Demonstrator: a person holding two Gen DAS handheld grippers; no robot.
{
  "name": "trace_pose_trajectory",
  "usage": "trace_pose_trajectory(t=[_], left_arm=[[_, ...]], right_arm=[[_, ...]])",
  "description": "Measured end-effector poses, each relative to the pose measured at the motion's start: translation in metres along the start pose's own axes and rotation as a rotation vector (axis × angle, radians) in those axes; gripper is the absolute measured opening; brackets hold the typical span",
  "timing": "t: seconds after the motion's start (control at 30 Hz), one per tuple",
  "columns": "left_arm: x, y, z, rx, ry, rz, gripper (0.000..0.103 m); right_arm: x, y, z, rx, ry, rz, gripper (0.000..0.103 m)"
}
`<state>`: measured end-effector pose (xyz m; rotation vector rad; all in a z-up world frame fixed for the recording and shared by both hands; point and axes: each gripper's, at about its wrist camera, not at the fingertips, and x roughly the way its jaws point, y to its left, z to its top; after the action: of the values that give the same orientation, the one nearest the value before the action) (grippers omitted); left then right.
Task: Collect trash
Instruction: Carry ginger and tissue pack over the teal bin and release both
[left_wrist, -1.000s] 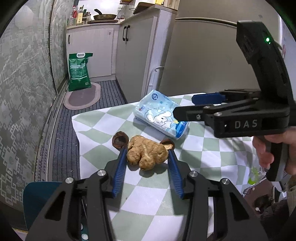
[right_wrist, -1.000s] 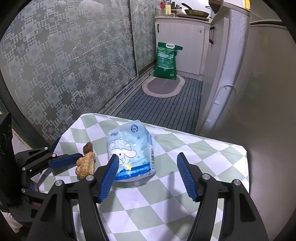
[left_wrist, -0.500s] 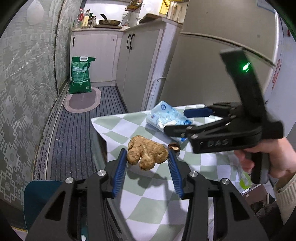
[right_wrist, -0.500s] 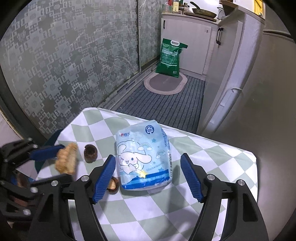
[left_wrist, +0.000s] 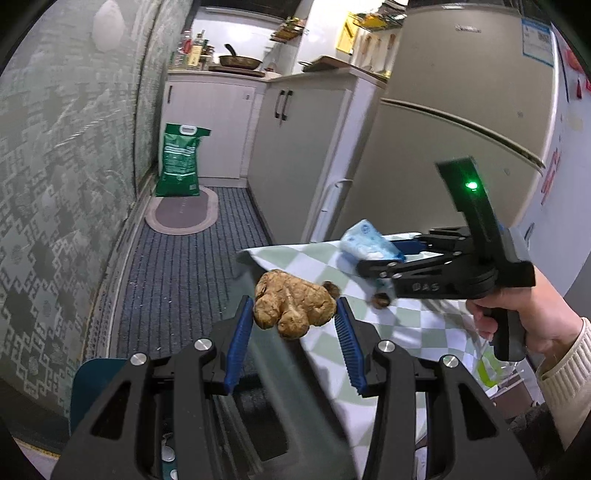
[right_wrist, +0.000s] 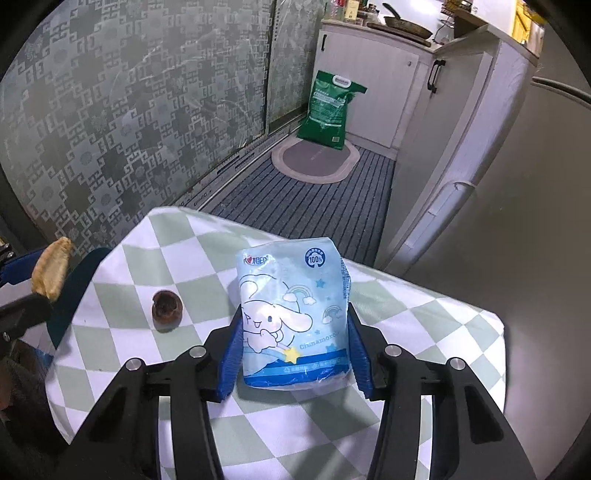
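- Left gripper (left_wrist: 294, 325): jaws half-spread, clamped on ginger root (left_wrist: 293, 308), lifted off desk (right_wrist: 332, 424) edge.
- Right gripper (right_wrist: 293, 354): jaws just closing, pads touching tissue pack (right_wrist: 293, 317); husk (right_wrist: 166, 305) at 9 o'clock.
- Risk: soft pack may slip.

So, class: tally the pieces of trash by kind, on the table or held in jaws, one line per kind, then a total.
Ginger: 1
Tissue pack: 1
Brown shells: 2
Total: 4
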<state>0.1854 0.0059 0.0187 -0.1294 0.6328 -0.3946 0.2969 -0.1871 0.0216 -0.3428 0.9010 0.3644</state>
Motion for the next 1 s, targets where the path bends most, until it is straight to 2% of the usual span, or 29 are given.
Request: trace_pose_trajectory(t=[0.17,0.6,0.73,1.0], left_arm=[[-0.013,0.02,-0.003,-0.021,-0.013,0.028,0.048],[-0.039,0.086,-0.031,-0.08,0.021,0.138,0.048],[-0.042,0.106,-0.045,-0.095,0.049,0.16,0.048],[-0.036,0.134,-0.077,-0.124,0.141,0.186,0.048]], right_arm=[[-0.014,0.009,0.011,0.006,-0.035,0.024,0.051],[-0.032,0.08,0.042,-0.062,-0.093,0.131,0.051],[-0.034,0.108,0.048,-0.078,-0.094,0.197,0.051],[-0.025,0.161,0.052,-0.14,-0.062,0.271,0.051]])
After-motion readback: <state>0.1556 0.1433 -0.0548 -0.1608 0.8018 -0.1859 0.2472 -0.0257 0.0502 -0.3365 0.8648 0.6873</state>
